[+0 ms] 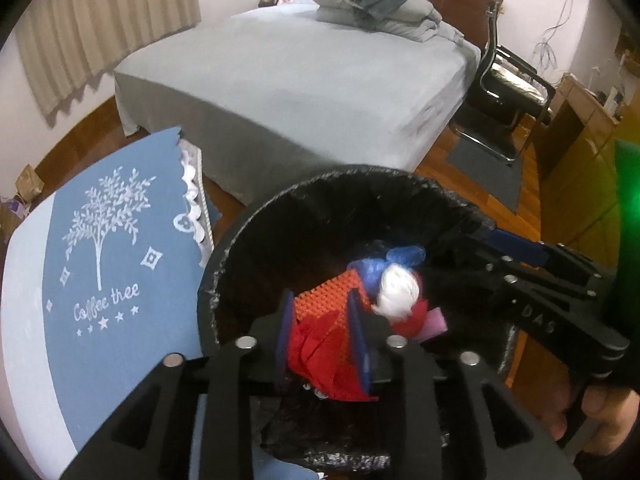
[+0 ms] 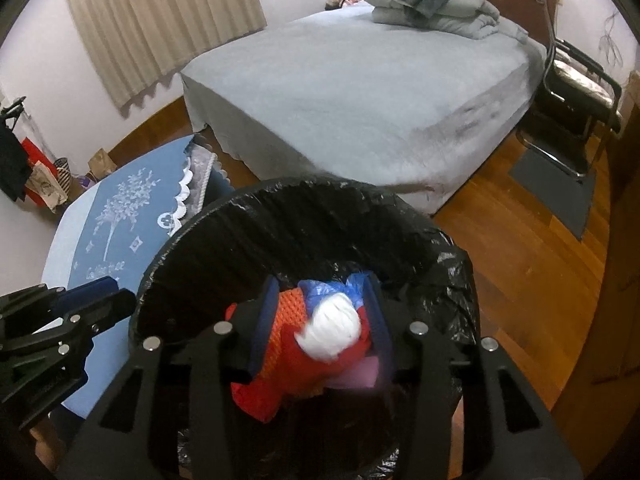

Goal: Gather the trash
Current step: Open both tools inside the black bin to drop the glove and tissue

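Observation:
A black-lined trash bin [image 1: 280, 216] [image 2: 280, 208] stands below both grippers. My left gripper [image 1: 320, 312] is shut on red crumpled plastic and orange mesh trash [image 1: 320, 344] over the bin's near rim. My right gripper [image 2: 324, 312] is shut on a bundle of orange mesh, red, blue and white plastic trash [image 2: 332, 328] above the bin opening. The same bundle [image 1: 396, 288] shows in the left wrist view, with the right gripper's body [image 1: 560, 292] beside it. The left gripper's body [image 2: 60, 320] shows at the left in the right wrist view.
A round table with a blue "Coffee tree" cloth [image 1: 100, 260] [image 2: 120, 216] touches the bin's left side. A grey bed [image 1: 300, 72] [image 2: 360, 92] with folded blankets lies behind. A black chair [image 1: 508, 92] [image 2: 576, 100] and wooden floor [image 2: 520, 260] are to the right.

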### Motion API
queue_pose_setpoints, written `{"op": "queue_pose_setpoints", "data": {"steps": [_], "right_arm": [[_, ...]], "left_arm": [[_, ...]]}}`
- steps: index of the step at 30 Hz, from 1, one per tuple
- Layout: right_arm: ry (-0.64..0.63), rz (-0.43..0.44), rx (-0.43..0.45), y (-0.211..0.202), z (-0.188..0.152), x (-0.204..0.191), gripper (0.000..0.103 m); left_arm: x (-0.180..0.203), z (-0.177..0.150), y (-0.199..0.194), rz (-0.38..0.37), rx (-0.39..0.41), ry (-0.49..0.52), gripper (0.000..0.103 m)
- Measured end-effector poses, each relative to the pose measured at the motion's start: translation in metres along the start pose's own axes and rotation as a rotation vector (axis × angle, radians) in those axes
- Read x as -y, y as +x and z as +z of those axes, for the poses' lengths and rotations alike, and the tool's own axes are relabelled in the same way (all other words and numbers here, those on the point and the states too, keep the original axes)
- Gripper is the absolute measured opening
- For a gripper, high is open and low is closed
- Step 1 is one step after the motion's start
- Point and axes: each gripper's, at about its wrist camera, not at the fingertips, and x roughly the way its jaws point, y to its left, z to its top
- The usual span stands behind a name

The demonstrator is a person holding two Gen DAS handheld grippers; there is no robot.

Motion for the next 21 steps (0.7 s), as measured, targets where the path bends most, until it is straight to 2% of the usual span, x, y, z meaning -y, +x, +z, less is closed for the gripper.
{"op": "queue_pose_setpoints", "data": {"steps": [4,9,12,18,21], "right_arm": [[0.012,-0.012,-0.026,0.006,-0.009,0.005,0.043],[0.018,-0.026,-0.058,0.009,-0.022,0.008,0.046],[0.029,-0.037,-0.054,0.005,-0.027,0.007,0.055],[0.010,-0.035,-0.058,-0.005,-0.035,-0.009,0.059],[0.013,-0.031,-0.040,-0.018,-0.037,-0.021,0.071]], "left_arm": [[-0.005,-0.006,0.002,0.005,0.003,-0.010,0.064],[-0.012,-0.012,-0.004,0.005,0.014,-0.024,0.074],[-0.020,-0.016,-0.010,0.025,0.020,-0.039,0.085],[-0.045,-0.034,-0.033,0.060,0.049,-0.082,0.091],[-0.053,-0.043,-0.049,0.083,0.079,-0.094,0.096]]}}
